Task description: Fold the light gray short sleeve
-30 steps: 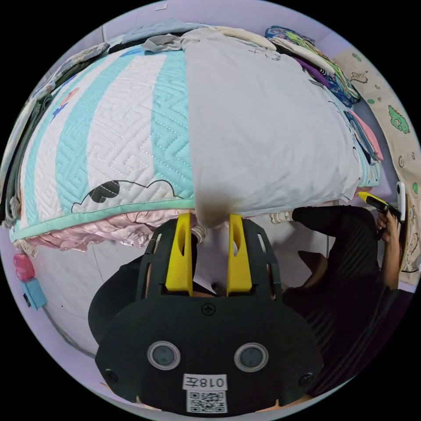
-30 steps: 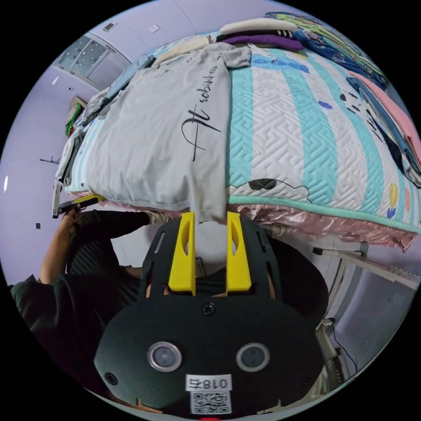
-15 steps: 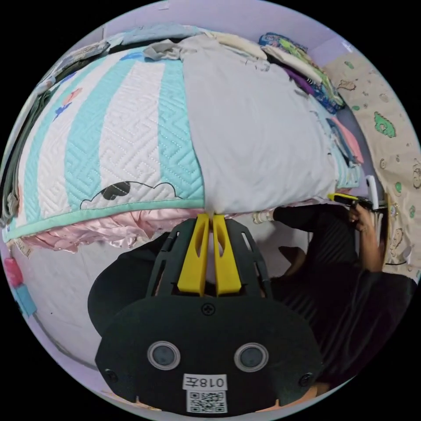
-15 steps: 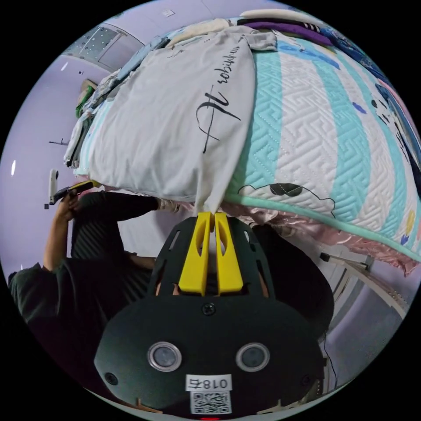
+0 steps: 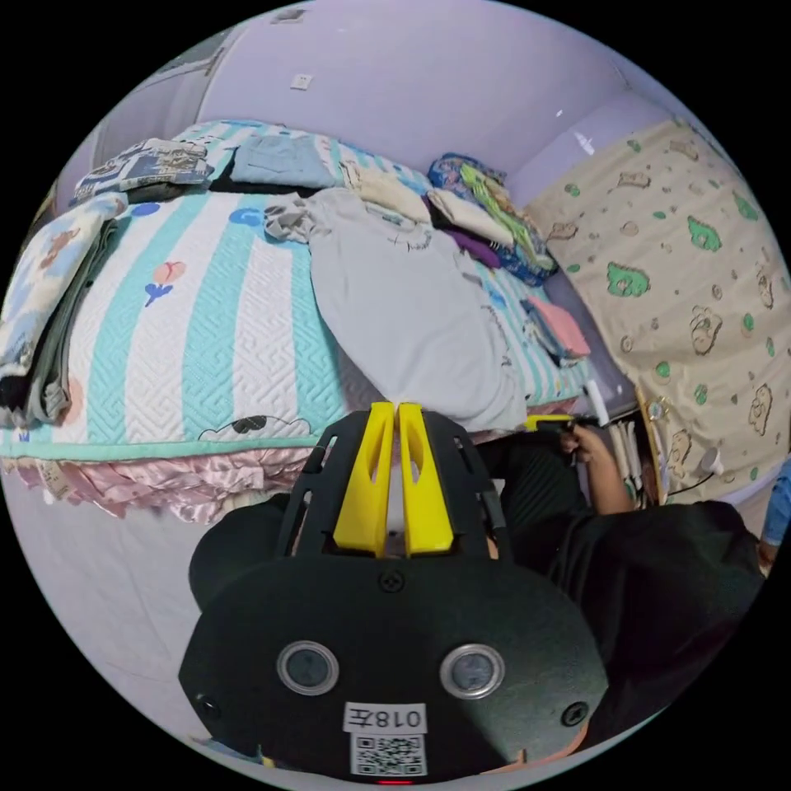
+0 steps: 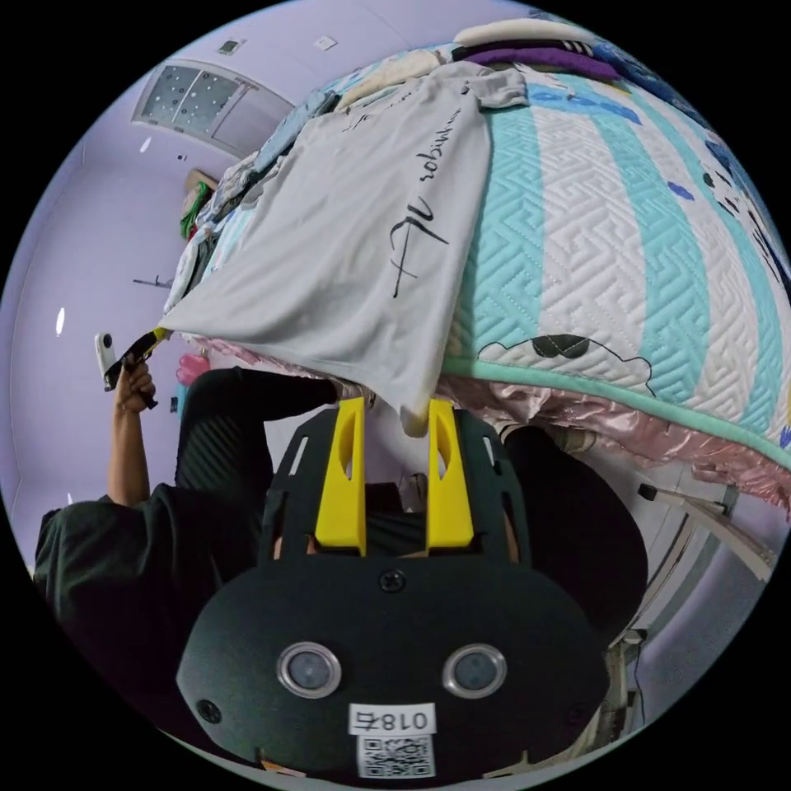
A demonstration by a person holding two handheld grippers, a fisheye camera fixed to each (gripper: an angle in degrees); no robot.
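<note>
In the left gripper view the left gripper (image 5: 394, 405) has risen with its yellow fingers (image 5: 367, 478) pinched together on the hem corner of the light gray short sleeve (image 5: 404, 305), which lies spread on the striped bed (image 5: 206, 346); in the right gripper view the right gripper (image 6: 395, 404) — clamped half a second ago — now stands with fingers (image 6: 342, 478) parted, the hem (image 6: 412, 416) hanging loose between them — likely a regrip before the fold.

Black script on gray cloth

Running in looping black cursive along the light gray short-sleeve fabric shirt (image 6: 346, 247), too warped for sure reading; sitting on the black plastic camera housing (image 6: 387, 626), a white printed sticker (image 6: 391, 721).
</note>
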